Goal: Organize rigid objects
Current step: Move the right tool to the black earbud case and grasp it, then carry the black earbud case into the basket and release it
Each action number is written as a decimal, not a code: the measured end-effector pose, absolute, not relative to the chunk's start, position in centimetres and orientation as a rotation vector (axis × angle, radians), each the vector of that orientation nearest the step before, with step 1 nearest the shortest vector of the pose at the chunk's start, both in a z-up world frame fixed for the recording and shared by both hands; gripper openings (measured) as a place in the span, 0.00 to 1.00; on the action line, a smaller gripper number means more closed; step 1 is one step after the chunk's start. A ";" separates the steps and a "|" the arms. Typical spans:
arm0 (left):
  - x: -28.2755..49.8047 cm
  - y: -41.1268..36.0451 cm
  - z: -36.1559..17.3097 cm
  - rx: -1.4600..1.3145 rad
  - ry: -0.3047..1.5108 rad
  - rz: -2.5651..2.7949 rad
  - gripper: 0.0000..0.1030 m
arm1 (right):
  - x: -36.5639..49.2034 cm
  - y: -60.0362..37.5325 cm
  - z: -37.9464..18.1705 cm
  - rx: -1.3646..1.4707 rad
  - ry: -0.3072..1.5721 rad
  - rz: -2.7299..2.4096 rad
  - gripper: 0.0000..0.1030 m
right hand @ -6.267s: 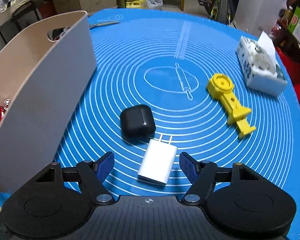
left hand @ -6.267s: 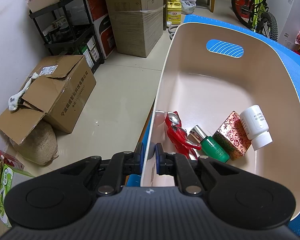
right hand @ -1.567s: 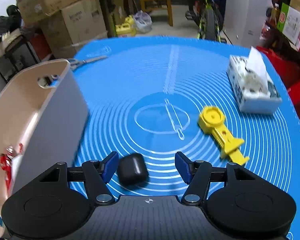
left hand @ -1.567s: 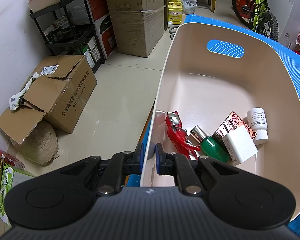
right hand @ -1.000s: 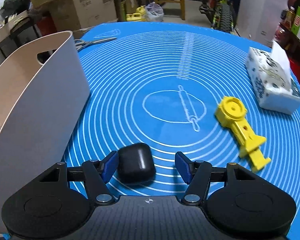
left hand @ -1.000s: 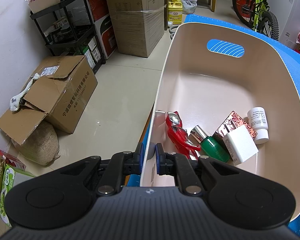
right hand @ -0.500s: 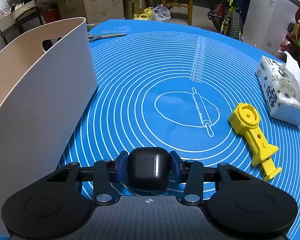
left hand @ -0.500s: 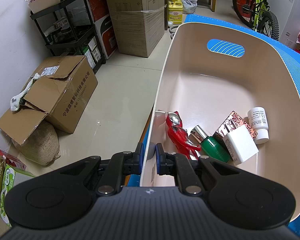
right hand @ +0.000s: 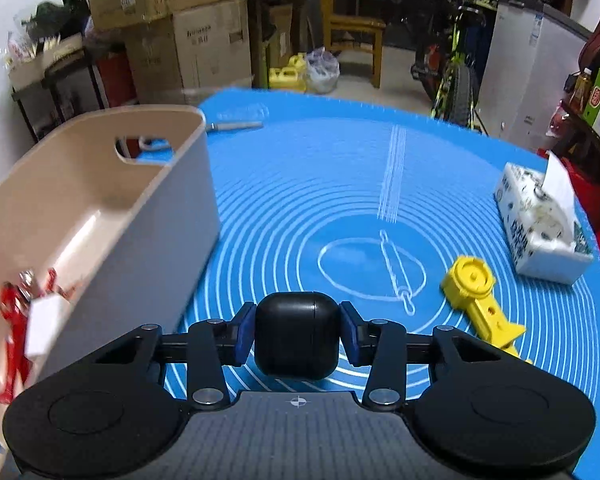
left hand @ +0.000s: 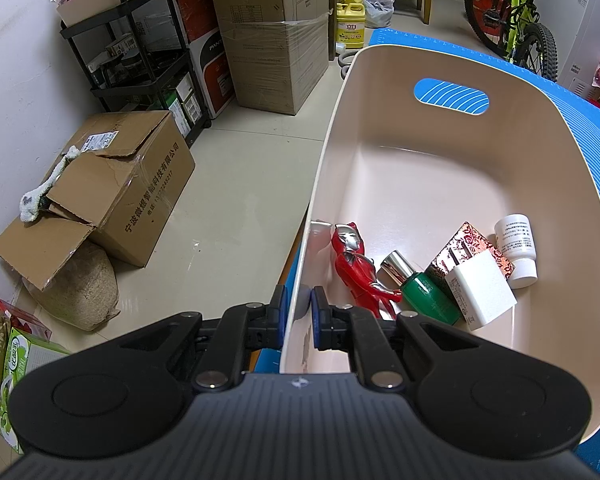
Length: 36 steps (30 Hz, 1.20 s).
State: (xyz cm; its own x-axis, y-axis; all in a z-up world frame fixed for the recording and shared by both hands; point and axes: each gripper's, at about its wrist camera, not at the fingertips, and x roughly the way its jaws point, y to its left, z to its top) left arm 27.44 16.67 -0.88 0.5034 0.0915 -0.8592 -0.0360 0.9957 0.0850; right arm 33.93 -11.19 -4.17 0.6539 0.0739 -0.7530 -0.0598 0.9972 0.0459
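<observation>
My right gripper (right hand: pixel 296 334) is shut on a black earbud case (right hand: pixel 296 330) and holds it above the blue mat (right hand: pixel 340 184), right of the beige bin (right hand: pixel 140 200). My left gripper (left hand: pixel 297 314) is shut on the bin's near rim (left hand: pixel 296 320). Inside the bin lie a red figure (left hand: pixel 356 268), a green bottle (left hand: pixel 420 288), a white charger block (left hand: pixel 480 294), a patterned red box (left hand: pixel 476 242) and a white pill bottle (left hand: pixel 516 248). A yellow plastic tool (right hand: pixel 480 300) lies on the mat to the right.
A tissue pack (right hand: pixel 540 232) sits at the mat's right edge. Scissors (right hand: pixel 232 125) lie behind the bin. Cardboard boxes (left hand: pixel 112 184) and a black shelf (left hand: pixel 148 64) stand on the floor left of the table; a bicycle (left hand: pixel 516 12) is behind it.
My right gripper closed on the black earbud case and lifted it off the mat, swinging a little toward the bin. The left gripper has stayed on the bin's rim.
</observation>
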 end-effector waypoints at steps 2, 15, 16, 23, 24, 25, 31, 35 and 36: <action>27.4 16.7 -0.9 0.059 1.041 0.077 0.14 | 33.8 -11.1 -3.4 0.030 0.836 0.075 0.48; 27.4 16.7 -0.9 0.059 1.041 0.077 0.14 | 32.1 -8.2 2.2 0.113 0.680 0.179 0.48; 27.4 16.7 -0.9 0.059 1.041 0.077 0.14 | 32.0 -7.7 2.6 0.110 0.671 0.193 0.48; 27.5 16.7 -0.9 0.059 1.041 0.077 0.14 | 32.0 -3.6 3.7 0.070 0.658 0.300 0.48; 27.4 16.7 -0.9 0.059 1.041 0.077 0.14 | 32.0 -2.9 3.6 0.059 0.663 0.313 0.48; 27.4 16.7 -0.9 0.059 1.041 0.077 0.14 | 32.1 -2.3 3.5 0.050 0.668 0.324 0.48; 27.4 16.6 -0.9 0.058 1.041 0.076 0.14 | 32.4 1.6 1.8 -0.040 0.726 0.384 0.48; 27.4 16.7 -0.9 0.059 1.041 0.076 0.14 | 32.8 3.1 0.4 -0.086 0.780 0.398 0.48; 27.4 16.7 -0.9 0.058 1.041 0.076 0.14 | 32.8 3.5 0.0 -0.102 0.792 0.400 0.48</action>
State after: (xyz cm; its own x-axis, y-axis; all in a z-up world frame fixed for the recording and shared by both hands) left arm 27.44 16.65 -0.91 0.5033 0.0909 -0.8593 -0.0355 0.9958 0.0845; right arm 32.77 3.49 0.04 0.6319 0.3115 -0.7097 -0.3868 0.9202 0.0594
